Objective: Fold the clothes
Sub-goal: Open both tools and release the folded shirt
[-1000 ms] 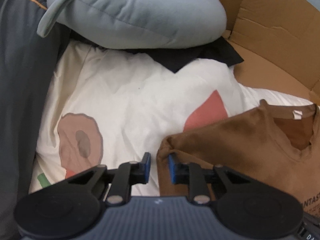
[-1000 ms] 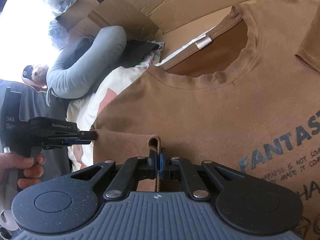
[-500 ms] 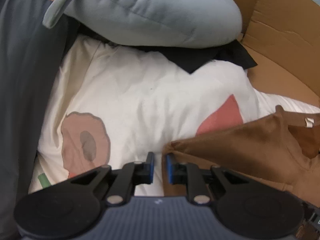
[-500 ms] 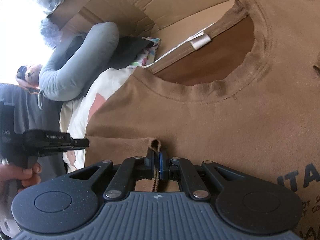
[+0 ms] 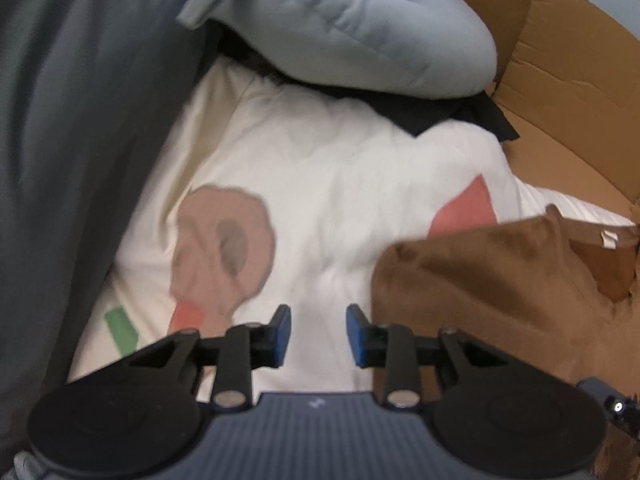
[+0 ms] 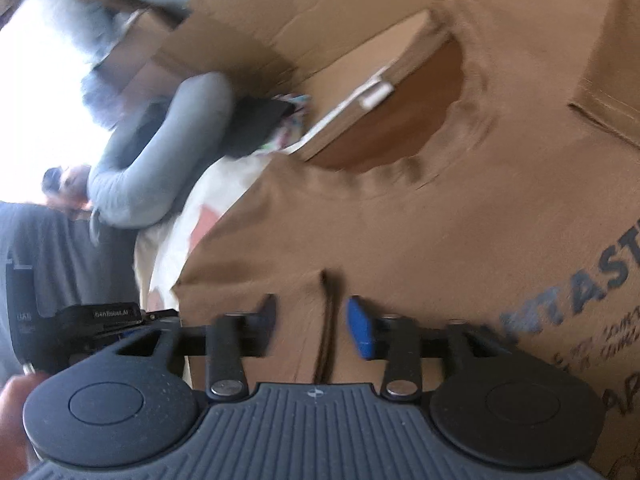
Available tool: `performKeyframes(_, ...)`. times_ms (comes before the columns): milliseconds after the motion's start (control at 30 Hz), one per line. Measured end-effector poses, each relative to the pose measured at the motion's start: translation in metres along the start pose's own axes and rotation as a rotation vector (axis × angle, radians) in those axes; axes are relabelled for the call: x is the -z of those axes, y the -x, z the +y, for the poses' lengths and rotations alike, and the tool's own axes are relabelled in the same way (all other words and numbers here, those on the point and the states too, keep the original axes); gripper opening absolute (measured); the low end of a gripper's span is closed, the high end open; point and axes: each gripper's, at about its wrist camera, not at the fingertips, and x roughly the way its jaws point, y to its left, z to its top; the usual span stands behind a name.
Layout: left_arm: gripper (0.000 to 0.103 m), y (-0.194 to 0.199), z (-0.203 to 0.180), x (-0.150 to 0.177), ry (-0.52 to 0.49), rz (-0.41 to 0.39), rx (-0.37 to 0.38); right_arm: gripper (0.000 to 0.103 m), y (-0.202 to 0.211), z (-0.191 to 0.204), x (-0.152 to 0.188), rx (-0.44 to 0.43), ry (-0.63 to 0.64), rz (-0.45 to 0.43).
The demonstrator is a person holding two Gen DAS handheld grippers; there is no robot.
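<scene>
A brown T-shirt (image 6: 420, 232) with dark lettering lies flat and fills most of the right wrist view, its neck hole and white label at the top. My right gripper (image 6: 312, 320) is open, and a folded edge of the shirt's sleeve lies between its fingers without being pinched. In the left wrist view the brown T-shirt (image 5: 500, 280) lies bunched at the right. My left gripper (image 5: 318, 332) is open over the white printed sheet (image 5: 320, 184), just left of the shirt's edge, holding nothing.
A grey-blue cushion (image 5: 352, 28) and a black cloth (image 5: 448, 116) lie at the far end of the sheet. Cardboard (image 5: 568, 92) stands behind and to the right. A person's dark grey clothing (image 5: 72, 140) fills the left side. A hand (image 6: 12, 400) holds the left gripper's handle.
Both grippers have opened. The right one let go of the sleeve fold it was pinching. The left one let go of the shirt's corner and shifted left, off the shirt.
</scene>
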Motion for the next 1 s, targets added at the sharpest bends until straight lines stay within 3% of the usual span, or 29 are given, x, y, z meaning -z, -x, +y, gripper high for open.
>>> performKeyframes(200,0.032,0.022,0.006,0.026,0.022,-0.015,0.06,0.048,0.008,0.004,0.017,0.018,-0.037,0.03)
performKeyframes(467,0.032,0.046,-0.006,0.07,0.04,-0.055,0.117,0.048,0.024,0.02,0.037,0.022,0.029,0.104)
performKeyframes(533,0.031,0.057,-0.005,0.082,0.051,-0.095,0.135,0.048,0.025,0.02,0.041,0.025,0.038,0.121)
performKeyframes(700,0.025,0.067,-0.01,0.107,0.027,-0.106,0.15,0.048,0.023,0.023,0.052,0.03,0.035,0.159)
performKeyframes(1000,0.034,0.063,-0.016,0.147,0.036,-0.092,0.138,0.047,0.017,0.029,0.069,0.028,0.023,0.218)
